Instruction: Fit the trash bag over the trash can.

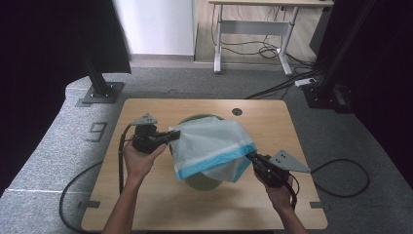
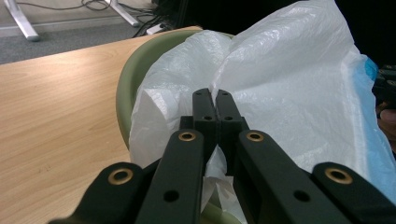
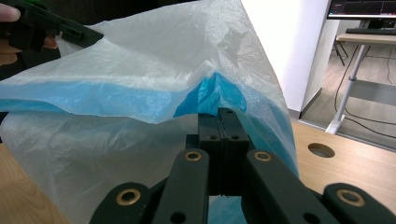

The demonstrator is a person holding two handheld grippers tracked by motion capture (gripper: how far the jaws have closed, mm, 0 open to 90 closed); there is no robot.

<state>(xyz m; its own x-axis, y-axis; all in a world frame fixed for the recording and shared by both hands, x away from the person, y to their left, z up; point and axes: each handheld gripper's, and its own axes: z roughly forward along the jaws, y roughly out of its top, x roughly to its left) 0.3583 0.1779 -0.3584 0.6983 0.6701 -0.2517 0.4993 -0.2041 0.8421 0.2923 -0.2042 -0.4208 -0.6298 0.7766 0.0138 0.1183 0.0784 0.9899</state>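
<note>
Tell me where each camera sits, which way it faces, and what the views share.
High view: above the person's side, looking forward and down on the table; both forearms, left tongs, right tongs.
Left gripper view: on the left tongs, facing the plastic bag over the green bin.
Right gripper view: on the right tongs, facing the bag's blue edge.
Shared: the bag, pinched by both tongs.

Thin, crinkled, translucent white plastic bag (image 1: pixel 209 141) with a blue plastic hem band, faintly glossy. Round olive-green bin (image 2: pixel 135 74), smooth matt plastic. Light wood-grain bench (image 1: pixel 272 126), smooth satin finish; matt black plastic grippers with brass-coloured rivets.
</note>
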